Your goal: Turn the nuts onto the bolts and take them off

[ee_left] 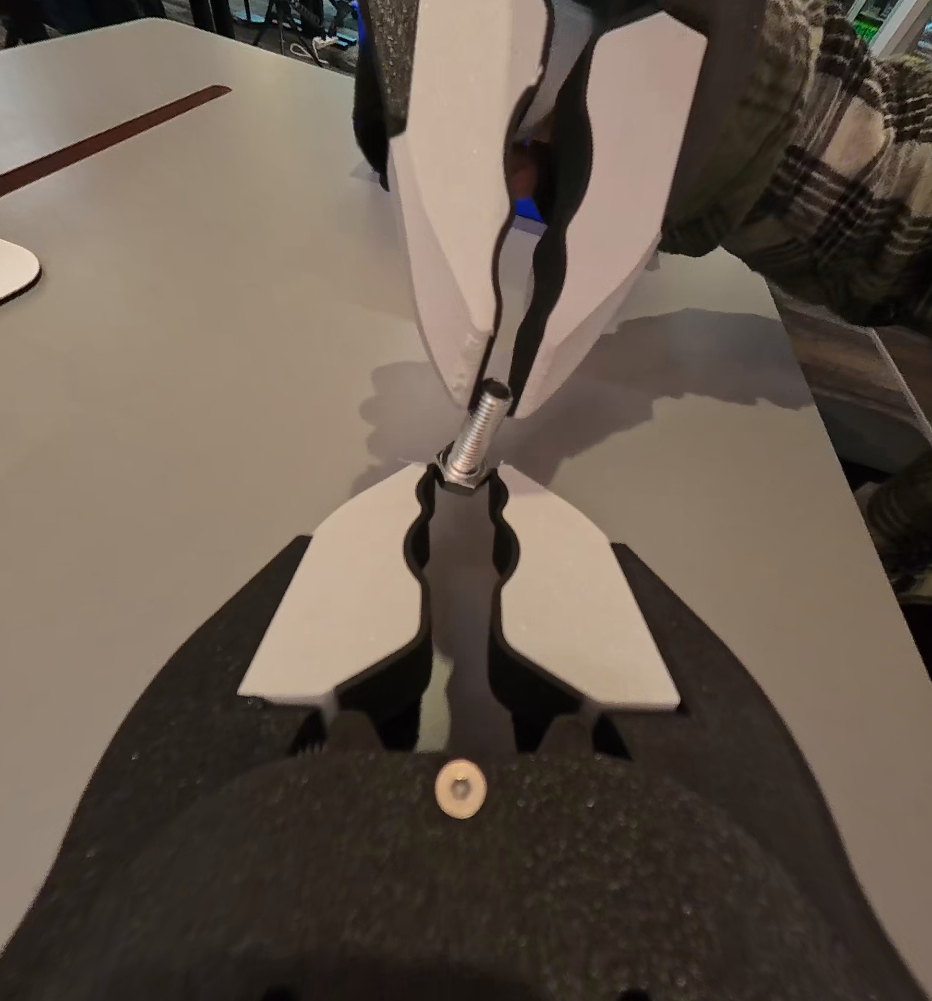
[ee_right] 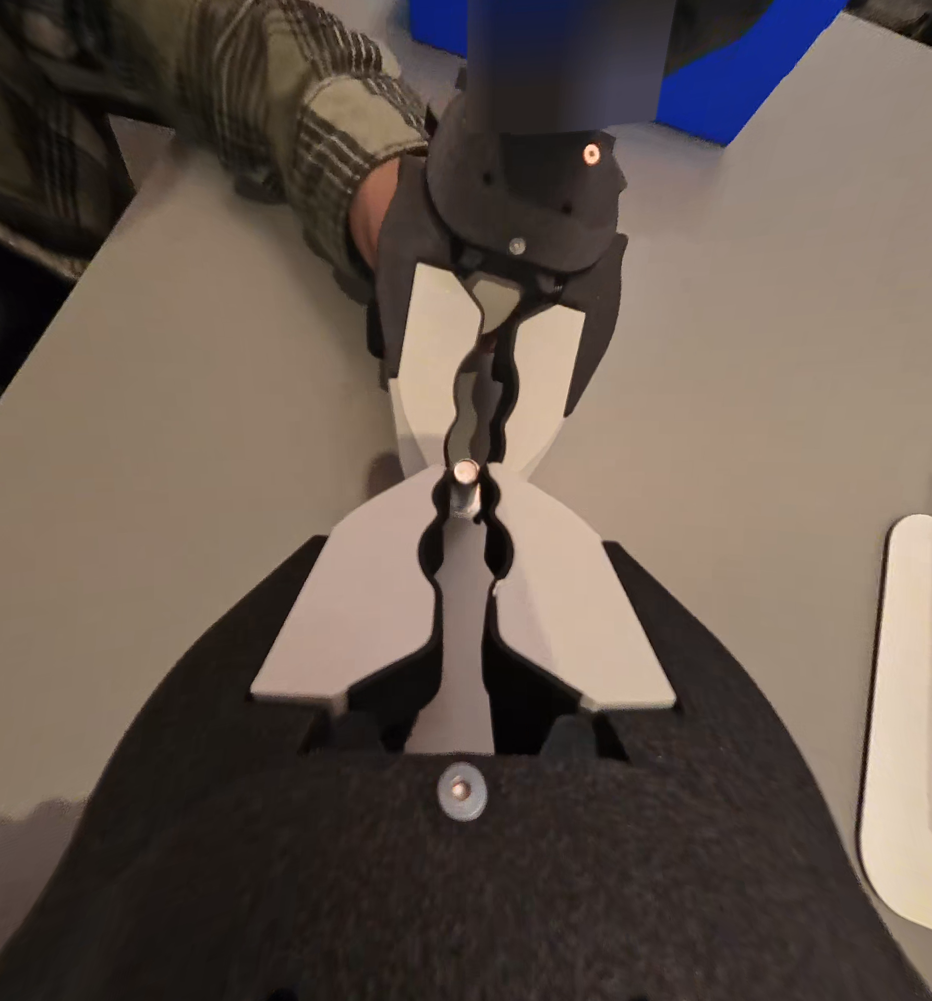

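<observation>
Held above the grey surface [ee_left: 182,379], the left hand-held gripper [ee_left: 461,476] pinches the nut [ee_left: 459,479] while the right hand-held gripper [ee_left: 493,403] clamps the bolt [ee_left: 477,428] tip, so any tilt between them could cross-thread or drop it.

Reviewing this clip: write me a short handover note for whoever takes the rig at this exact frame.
Left gripper: shut on the nut, at the bolt's lower end.
Right gripper: shut on the bolt at its free threaded tip.
Both are held in the air above the grey table; a white tray lies off to the side.
Done: nut is on the thread.
Left: whether it is going on or coming off cannot be told; keep turning accordingly.
</observation>
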Motion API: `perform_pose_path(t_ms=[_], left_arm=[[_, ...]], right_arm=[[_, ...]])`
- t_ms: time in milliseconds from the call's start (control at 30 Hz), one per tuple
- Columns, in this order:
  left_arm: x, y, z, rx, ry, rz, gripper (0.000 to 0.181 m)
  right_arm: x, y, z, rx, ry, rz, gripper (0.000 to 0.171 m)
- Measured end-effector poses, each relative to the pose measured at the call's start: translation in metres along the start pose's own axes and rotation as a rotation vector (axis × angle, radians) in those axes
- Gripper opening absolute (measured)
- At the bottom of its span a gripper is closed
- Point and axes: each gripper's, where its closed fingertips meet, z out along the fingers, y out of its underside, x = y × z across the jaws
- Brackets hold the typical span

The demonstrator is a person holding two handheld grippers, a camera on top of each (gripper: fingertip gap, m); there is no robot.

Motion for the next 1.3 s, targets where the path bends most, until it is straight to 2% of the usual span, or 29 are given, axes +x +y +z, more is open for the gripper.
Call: perform_pose_path(t_ms=[133,233,367,667,733,800,900,1000,1100,1133,1200,1300], left_arm=[[-0.004,0.0,-0.004,0.009,-0.001,-0.03,0.02],[-0.019,0.011,-0.013,-0.046,-0.037,-0.055,0.034],[-0.038,0.017,-0.032,-0.056,-0.091,-0.074,0.037],[-0.046,0.009,-0.046,-0.008,-0.128,-0.077,0.037],[-0.044,0.002,-0.048,0.016,-0.138,-0.061,0.038],[-0.037,-0.015,-0.06,0.061,-0.16,-0.033,0.037],[-0.006,-0.056,-0.109,0.15,-0.229,0.04,0.035],[0.009,-0.061,-0.194,0.051,-0.461,0.142,0.033],[-0.009,-0.023,-0.315,-0.194,-0.813,0.136,0.028],[-0.012,-0.005,-0.35,-0.255,-0.872,0.091,0.026],[-0.013,0.042,-0.394,-0.352,-0.861,-0.068,0.021],[-0.016,0.12,-0.421,-0.577,-0.773,-0.249,0.019]], right_arm=[[0.007,0.003,-0.002,0.015,0.018,0.058,0.009],[0.015,0.028,0.003,-0.018,0.033,0.129,0.009],[0.013,0.056,0.021,-0.056,0.012,0.182,0.009],[0.01,0.062,0.031,-0.024,-0.009,0.211,0.009],[0.013,0.06,0.025,-0.001,0.032,0.224,0.028],[0.013,0.048,0.008,0.108,0.098,0.22,0.027],[0.005,0.044,-0.016,0.226,0.195,0.222,0.024],[-0.007,0.048,-0.028,0.305,0.256,0.219,0.023],[-0.015,0.051,-0.03,0.287,0.248,0.205,0.024],[-0.014,0.05,-0.03,0.291,0.254,0.199,0.024],[-0.016,0.045,-0.028,0.311,0.223,0.206,0.024],[-0.019,0.042,-0.025,0.3,0.213,0.181,0.025]])
